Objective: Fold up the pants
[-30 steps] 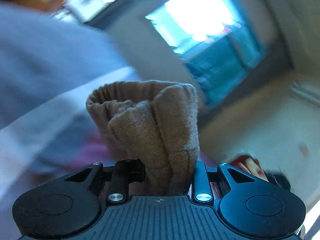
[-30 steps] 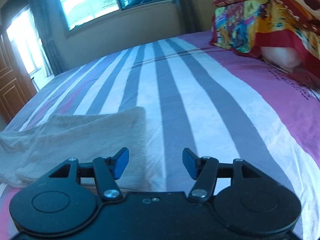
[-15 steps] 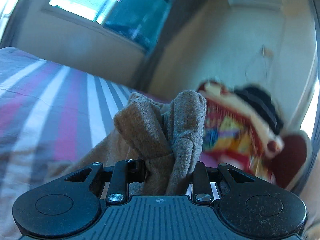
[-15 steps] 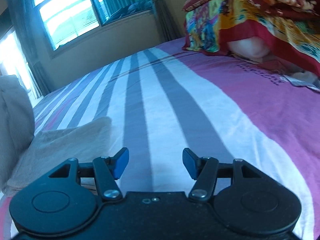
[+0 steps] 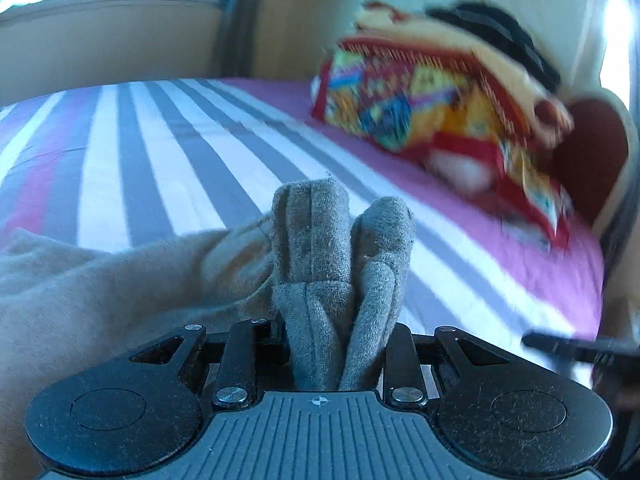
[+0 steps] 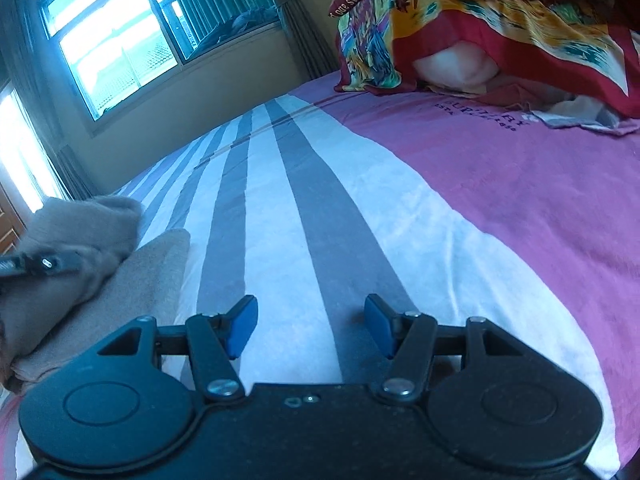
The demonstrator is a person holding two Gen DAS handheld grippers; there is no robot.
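left gripper (image 5: 340, 344) swung bedward, clamping pants (image 5: 332, 248); right gripper (image 6: 310, 330) wide, empty.

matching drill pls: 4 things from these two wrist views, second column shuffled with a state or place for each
1. left gripper
2. right gripper
3. pants
4. patterned blanket

A. draped over a white pillow at the far end of the bed
B. open, nothing between its fingers
C. shut on a bunch of tan fabric
D. partly lying on the striped sheet, one end lifted

Pairs: 1-C, 2-B, 3-D, 4-A
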